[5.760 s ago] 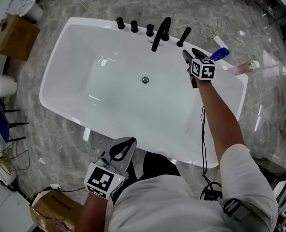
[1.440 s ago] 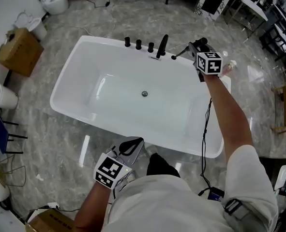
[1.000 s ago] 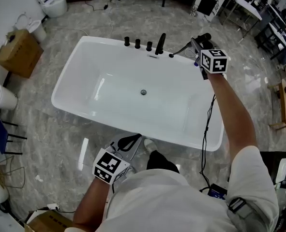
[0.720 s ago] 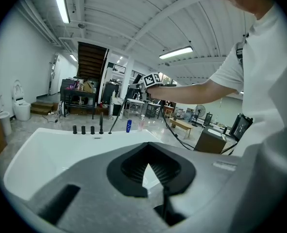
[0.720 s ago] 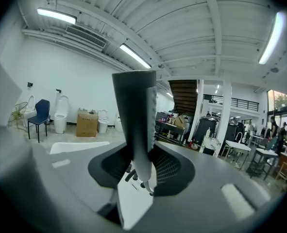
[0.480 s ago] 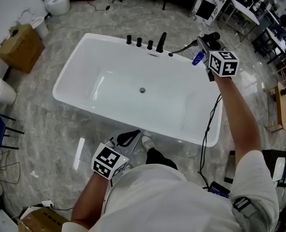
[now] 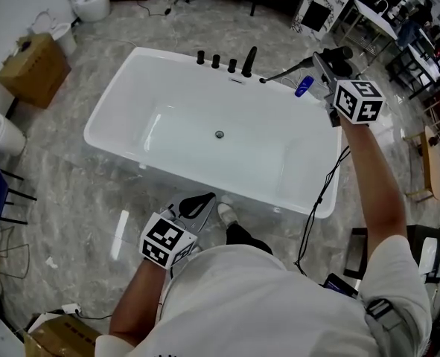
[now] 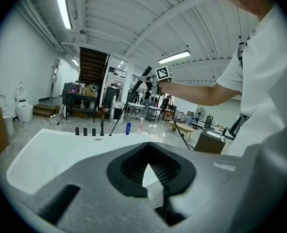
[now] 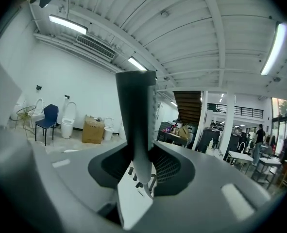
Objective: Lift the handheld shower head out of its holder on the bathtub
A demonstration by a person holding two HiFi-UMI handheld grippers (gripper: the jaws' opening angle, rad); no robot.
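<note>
Right gripper (image 7: 328, 67) is up high, out past the far corner of the bathtub (image 7: 115, 103), and I've got the handheld shower head (image 9: 136, 106) in it. Looking along my fingers (image 9: 175, 171), the dark handle stands nearly upright between them, pinched on both sides, and its top rises well above the fingertips. The lower end of the handle drops down past the pads toward my hand. So these fingers are closed partway, clamped on the handle, not tip to tip.

From the head view, the shower head is clear of the tub, hanging in the air above the floor beside it. Its hose (image 7: 287, 71) runs down and back from my grip to the tub's rim, just beside the black spout (image 7: 248, 62). Three black knobs (image 7: 216, 60) stand in a row to the spout's other side. A blue bottle (image 7: 303, 87) sits beyond the tub's corner, below the hose.

Left gripper (image 7: 197, 203) is low, close to my body, on the near side of the tub and apart from it. Its fingers (image 8: 85, 188) meet at the tips with nothing between them, only a thin slit behind.
</note>
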